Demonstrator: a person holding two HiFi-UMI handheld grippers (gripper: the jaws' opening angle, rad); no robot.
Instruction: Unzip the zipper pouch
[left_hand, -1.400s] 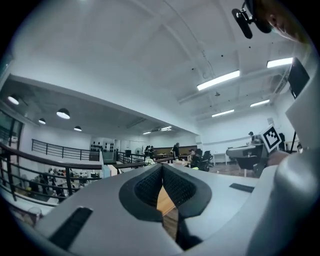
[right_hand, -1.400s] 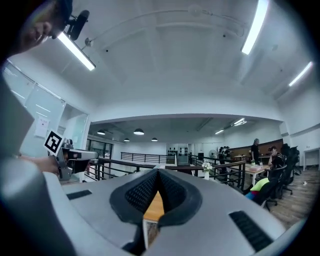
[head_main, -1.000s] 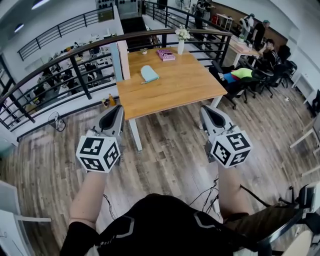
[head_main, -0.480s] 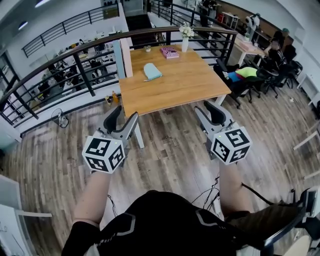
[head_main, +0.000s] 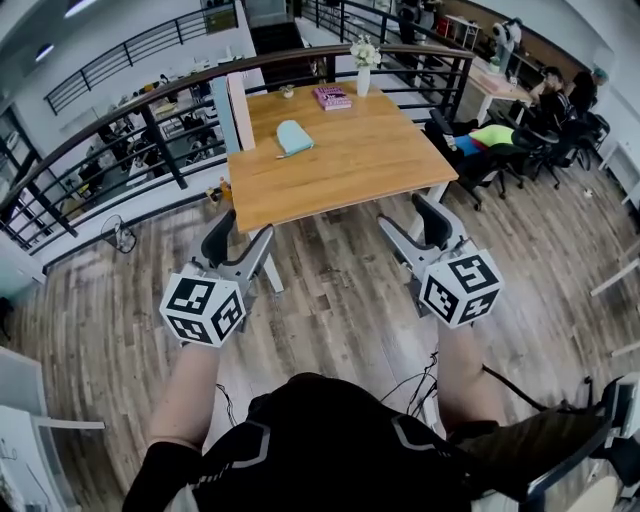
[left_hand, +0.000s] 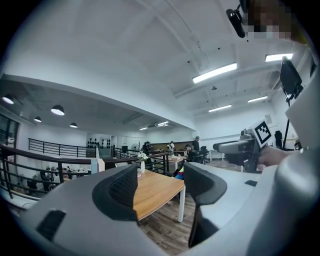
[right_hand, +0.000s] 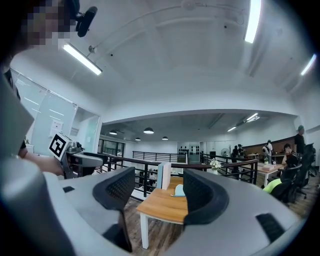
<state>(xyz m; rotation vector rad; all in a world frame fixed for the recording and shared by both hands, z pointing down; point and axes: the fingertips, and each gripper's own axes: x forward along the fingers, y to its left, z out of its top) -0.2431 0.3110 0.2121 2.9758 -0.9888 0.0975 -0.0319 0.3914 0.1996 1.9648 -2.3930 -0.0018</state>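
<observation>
The person holds both tools level, just short of the near edge of the rectangular wooden table (head_main: 340, 165). The left gripper (head_main: 245, 228) has its jaws spread wide, having just been opening, with nothing between them. The right gripper (head_main: 405, 214) is likewise parted wide, also freshly opened, and empty. The light-blue zipper pouch (head_main: 294, 137) lies flat on the far left part of the tabletop, well apart from both grippers (the right gripper view shows it (right_hand: 179, 190) far off between that tool's jaws). Farther back on the table are a pink book (head_main: 331, 97) and a white vase of flowers (head_main: 362, 60), near the dark metal railing (head_main: 150, 105). Wood-plank floor (head_main: 340, 300) lies below the grippers.
</observation>
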